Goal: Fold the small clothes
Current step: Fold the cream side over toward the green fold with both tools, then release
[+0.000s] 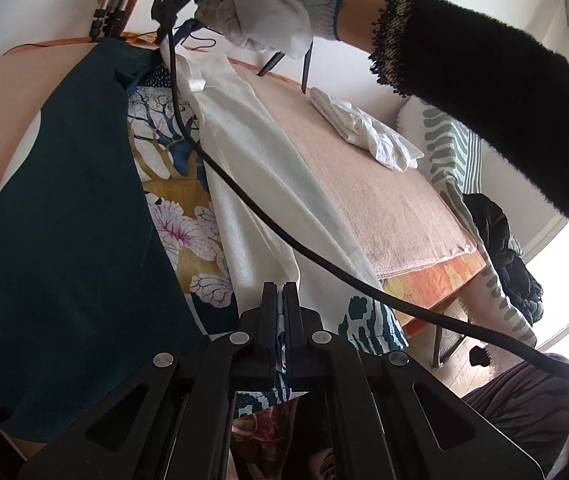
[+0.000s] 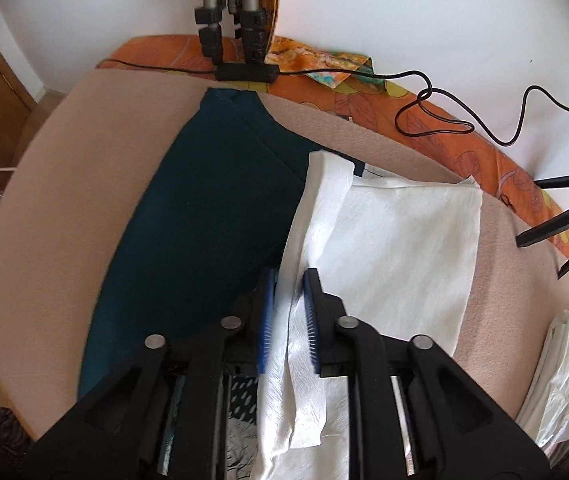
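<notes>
A garment with a dark teal outside (image 1: 72, 216), a flower print (image 1: 172, 200) and a white lining (image 1: 260, 184) lies on the beige blanket (image 1: 388, 200). My left gripper (image 1: 280, 292) is shut on its near edge. In the right wrist view the teal part (image 2: 212, 208) lies left and the white part (image 2: 400, 240) right. My right gripper (image 2: 289, 280) stands slightly apart around a white fold, with its blue pads (image 2: 309, 320) beside the cloth. The gloved hand holds that gripper at the garment's far end (image 1: 176, 4).
A folded white cloth (image 1: 364, 128) lies at the blanket's far right, also in the right wrist view (image 2: 560, 372). Tripod legs (image 2: 236, 8), a power strip (image 2: 246, 72) and cables (image 2: 436, 120) stand along the orange table edge (image 2: 484, 152). A black cable (image 1: 284, 240) crosses the garment.
</notes>
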`<state>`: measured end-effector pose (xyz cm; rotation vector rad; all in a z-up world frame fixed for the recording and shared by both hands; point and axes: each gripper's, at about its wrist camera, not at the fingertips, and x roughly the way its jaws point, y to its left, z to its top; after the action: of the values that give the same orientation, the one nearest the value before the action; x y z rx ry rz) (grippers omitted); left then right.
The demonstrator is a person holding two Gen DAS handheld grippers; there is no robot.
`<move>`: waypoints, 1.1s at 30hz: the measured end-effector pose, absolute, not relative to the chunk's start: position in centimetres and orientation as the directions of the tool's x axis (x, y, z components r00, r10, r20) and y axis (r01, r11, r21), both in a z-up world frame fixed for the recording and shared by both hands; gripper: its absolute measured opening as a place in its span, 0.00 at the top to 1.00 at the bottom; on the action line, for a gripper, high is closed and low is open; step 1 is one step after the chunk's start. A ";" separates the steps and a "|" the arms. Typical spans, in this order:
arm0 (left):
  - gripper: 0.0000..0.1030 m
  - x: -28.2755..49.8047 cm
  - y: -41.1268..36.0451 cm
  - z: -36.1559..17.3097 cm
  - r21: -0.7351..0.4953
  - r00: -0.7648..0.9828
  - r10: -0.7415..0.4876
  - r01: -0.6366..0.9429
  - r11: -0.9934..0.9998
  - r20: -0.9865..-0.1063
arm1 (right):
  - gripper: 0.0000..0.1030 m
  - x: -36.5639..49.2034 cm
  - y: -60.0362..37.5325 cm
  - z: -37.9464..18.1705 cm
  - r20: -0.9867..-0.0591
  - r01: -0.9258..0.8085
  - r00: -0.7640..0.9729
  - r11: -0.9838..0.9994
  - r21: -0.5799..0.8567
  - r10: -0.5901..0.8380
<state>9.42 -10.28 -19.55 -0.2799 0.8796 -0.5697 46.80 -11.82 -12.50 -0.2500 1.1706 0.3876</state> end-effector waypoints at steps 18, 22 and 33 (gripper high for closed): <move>0.58 7.5 -1.2 -15.1 -0.218 0.573 -0.405 0.367 0.904 -0.712 | 0.52 21.1 -29.1 -6.5 -0.834 -0.298 0.464 0.939 0.173 0.301; 0.58 8.8 2.4 -15.9 -0.257 0.523 -0.376 0.287 0.923 -0.765 | 0.53 14.3 -28.0 -8.7 -0.836 -0.364 0.427 0.912 0.189 0.344; 0.58 7.7 3.3 -17.2 -0.217 0.491 -0.338 0.287 0.933 -0.803 | 0.53 6.0 -19.7 -15.0 -0.888 -0.539 0.377 0.842 0.020 0.262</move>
<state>7.72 3.34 -17.17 -0.0568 0.9871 -0.3793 6.03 -19.73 -14.96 -0.2933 1.0693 0.5213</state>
